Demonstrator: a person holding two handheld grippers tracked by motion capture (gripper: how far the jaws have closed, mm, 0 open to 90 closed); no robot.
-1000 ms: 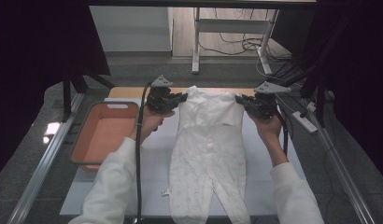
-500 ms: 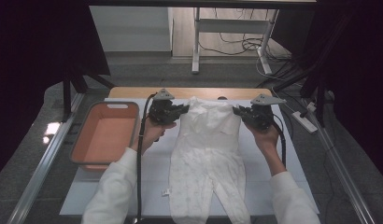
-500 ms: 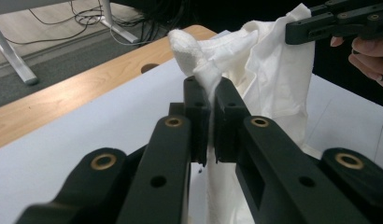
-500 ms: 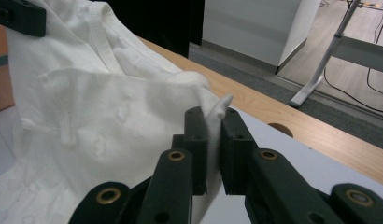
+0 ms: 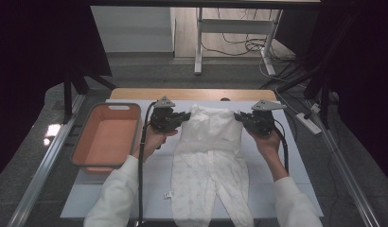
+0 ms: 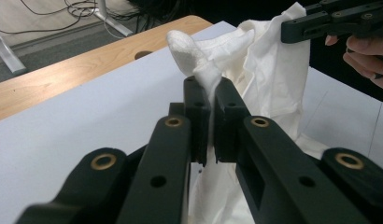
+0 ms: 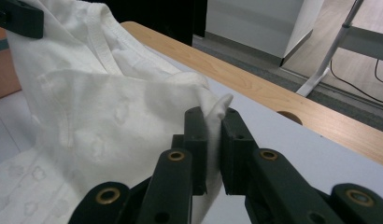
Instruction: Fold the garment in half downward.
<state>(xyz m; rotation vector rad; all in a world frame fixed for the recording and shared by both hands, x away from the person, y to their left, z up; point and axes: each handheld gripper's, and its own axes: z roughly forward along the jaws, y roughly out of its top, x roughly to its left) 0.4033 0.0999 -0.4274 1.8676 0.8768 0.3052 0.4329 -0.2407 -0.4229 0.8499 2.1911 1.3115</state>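
A white baby romper [image 5: 210, 161] lies lengthwise on the white table mat [image 5: 107, 189], legs toward the near edge. Its top end is lifted off the mat and folded toward the legs. My left gripper [image 5: 185, 116] is shut on the romper's left shoulder [image 6: 194, 60]. My right gripper [image 5: 238, 116] is shut on the right shoulder [image 7: 213, 109]. In the left gripper view the right gripper [image 6: 292, 32] shows at the top right, clamped on the cloth. The romper's collar [image 7: 98, 35] hangs slack between the two grips.
An orange plastic bin [image 5: 106, 137] stands on the left of the mat, empty. A wooden table edge [image 5: 192, 93] runs along the far side. Table legs and cables [image 5: 249, 45] lie on the floor beyond.
Both grippers have drawn the romper's shoulders back toward the near side and slightly inward, so the top part now folds over the body.
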